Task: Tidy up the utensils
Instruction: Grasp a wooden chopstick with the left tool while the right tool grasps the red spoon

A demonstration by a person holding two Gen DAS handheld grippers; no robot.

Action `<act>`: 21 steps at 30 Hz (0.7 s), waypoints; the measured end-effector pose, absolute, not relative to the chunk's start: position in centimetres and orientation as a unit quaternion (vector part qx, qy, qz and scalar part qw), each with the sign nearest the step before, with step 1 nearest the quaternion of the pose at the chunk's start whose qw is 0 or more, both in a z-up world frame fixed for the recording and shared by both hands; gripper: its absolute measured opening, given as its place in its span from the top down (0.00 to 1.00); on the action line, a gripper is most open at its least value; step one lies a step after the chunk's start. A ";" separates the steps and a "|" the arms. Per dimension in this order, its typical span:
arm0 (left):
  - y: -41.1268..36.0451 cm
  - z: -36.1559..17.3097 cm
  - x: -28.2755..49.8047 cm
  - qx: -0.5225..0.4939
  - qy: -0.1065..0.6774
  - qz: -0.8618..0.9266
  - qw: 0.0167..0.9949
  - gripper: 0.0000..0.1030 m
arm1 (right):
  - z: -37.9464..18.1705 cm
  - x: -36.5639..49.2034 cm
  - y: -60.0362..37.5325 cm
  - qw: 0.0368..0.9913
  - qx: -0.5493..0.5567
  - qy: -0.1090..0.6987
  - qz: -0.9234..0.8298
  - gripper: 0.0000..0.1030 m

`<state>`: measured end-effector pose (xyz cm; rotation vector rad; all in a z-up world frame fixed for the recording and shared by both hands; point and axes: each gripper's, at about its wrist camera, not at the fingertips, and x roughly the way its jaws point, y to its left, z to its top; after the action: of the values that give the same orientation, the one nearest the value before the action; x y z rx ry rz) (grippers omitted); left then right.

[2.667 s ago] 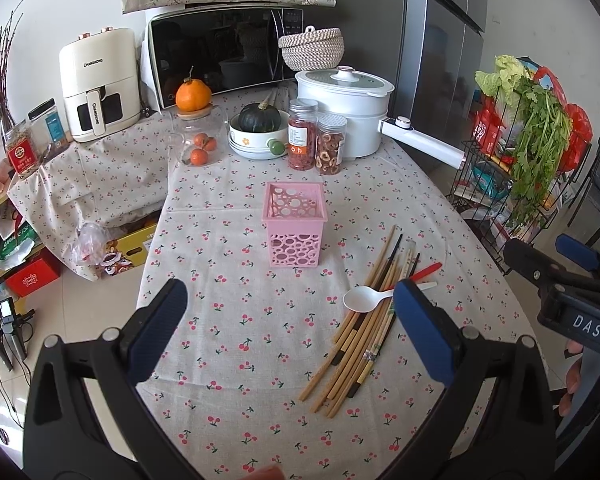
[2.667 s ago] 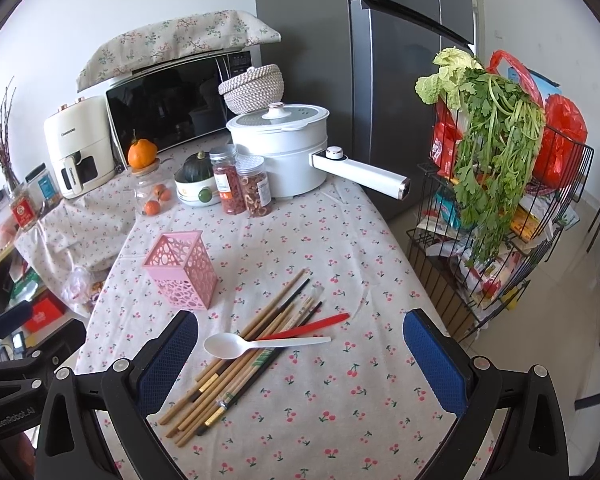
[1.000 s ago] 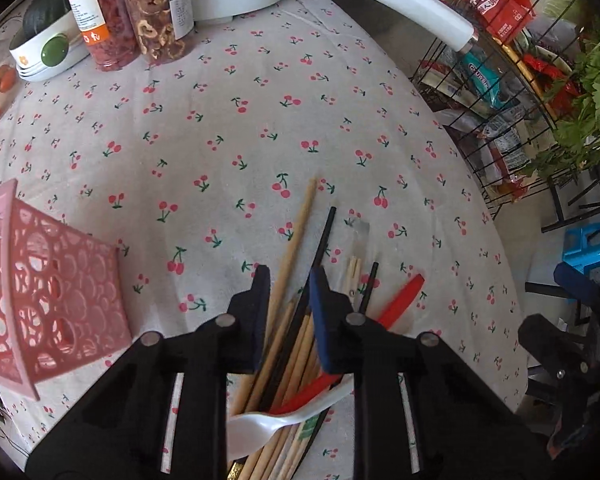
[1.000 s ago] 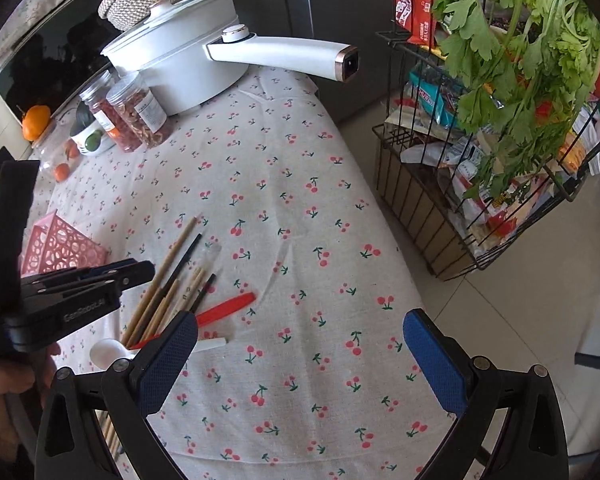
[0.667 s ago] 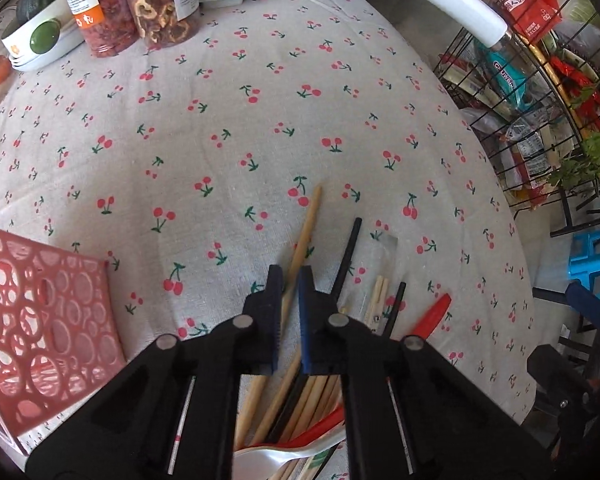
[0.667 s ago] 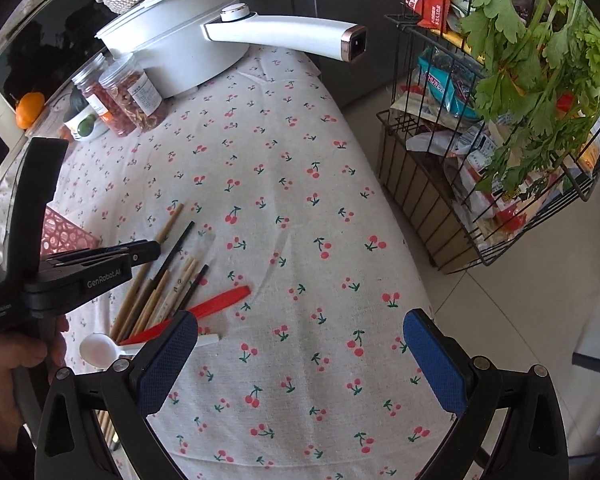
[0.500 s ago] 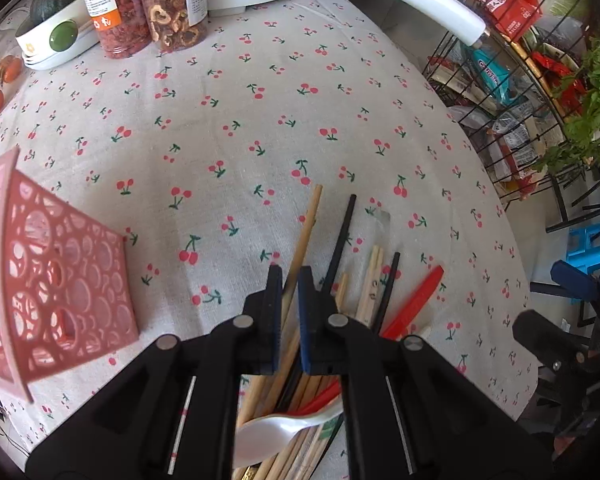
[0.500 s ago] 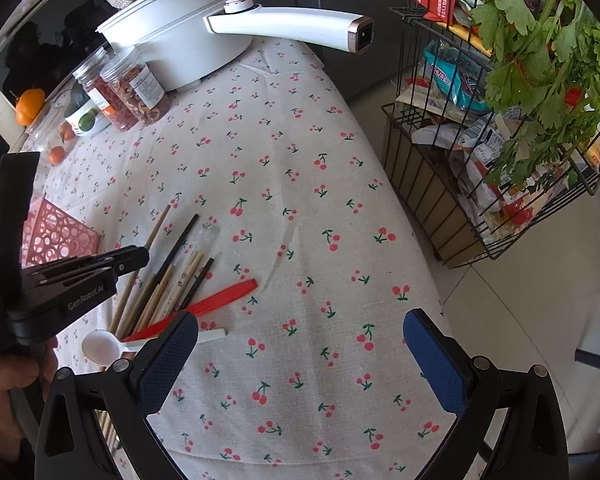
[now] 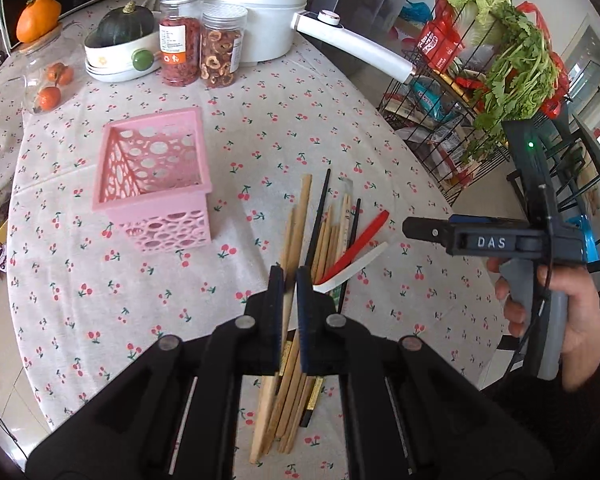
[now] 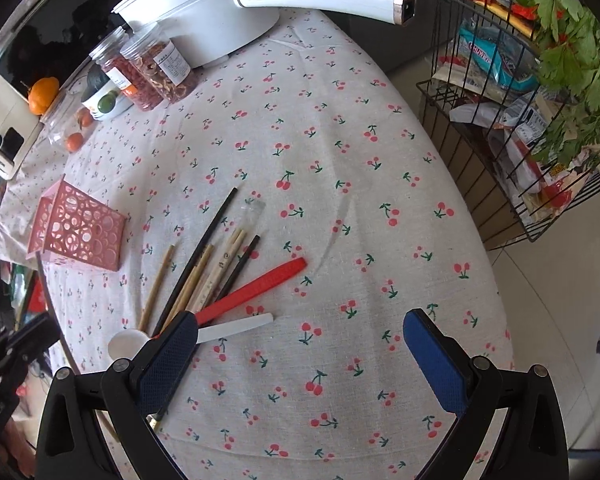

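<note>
The left tool (image 9: 290, 280) pinches one long light wooden chopstick (image 9: 286, 304) above the pile. Lift it straight, then tip it into the pink holey plastic basket (image 9: 156, 184) far left. The right tool (image 10: 300, 344) waits wide apart.

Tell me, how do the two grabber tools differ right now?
The left gripper has its fingers nearly together, pinching a wooden chopstick; the right gripper has its fingers spread wide and holds nothing. The left one is over the chopstick pile; the right one hangs over bare tablecloth beside the spoon. Both have black frames and blue pads.
</note>
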<state>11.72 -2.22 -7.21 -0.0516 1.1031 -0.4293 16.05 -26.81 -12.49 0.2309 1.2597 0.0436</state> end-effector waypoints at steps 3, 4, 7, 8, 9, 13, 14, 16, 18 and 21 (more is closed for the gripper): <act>-0.4 -7.3 10.9 -0.046 0.505 -0.198 0.839 0.94 | -13.4 16.8 -26.6 0.796 0.138 0.589 0.030 0.04; 0.2 -7.3 10.6 -0.055 0.499 -0.194 0.843 0.94 | -13.8 17.1 -26.5 0.794 0.146 0.590 0.031 0.10; 1.4 -7.5 10.6 -0.076 0.501 -0.193 0.840 0.94 | -15.1 17.9 -25.8 0.786 0.153 0.599 0.030 0.22; 1.7 -7.4 10.7 -0.077 0.498 -0.193 0.842 0.94 | -15.7 18.1 -25.4 0.782 0.152 0.604 0.030 0.24; 1.9 -7.4 10.7 -0.077 0.497 -0.193 0.843 0.94 | -15.8 18.1 -24.9 0.788 0.141 0.599 0.024 0.24; 2.7 -7.8 10.7 -0.085 0.501 -0.195 0.839 0.96 | -15.9 18.3 -22.2 0.802 0.082 0.591 0.003 0.33; 3.0 -7.8 10.5 -0.088 0.502 -0.196 0.837 0.96 | -15.9 18.3 -21.6 0.804 0.068 0.590 -0.001 0.35; 3.3 -7.9 10.4 -0.090 0.503 -0.198 0.836 0.96 | -15.8 18.3 -21.0 0.807 0.067 0.586 0.006 0.51; 3.6 -7.8 10.2 -0.090 0.502 -0.200 0.836 0.96 | -15.8 18.5 -21.0 0.806 0.086 0.585 0.018 0.66; 4.1 -7.7 10.1 -0.092 0.501 -0.199 0.838 0.96 | -16.0 18.8 -21.7 0.803 0.113 0.585 0.023 0.81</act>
<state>10.05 4.05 -7.71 -0.1945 1.0590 -0.4208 18.79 -21.68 -16.01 0.2420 1.2530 0.0497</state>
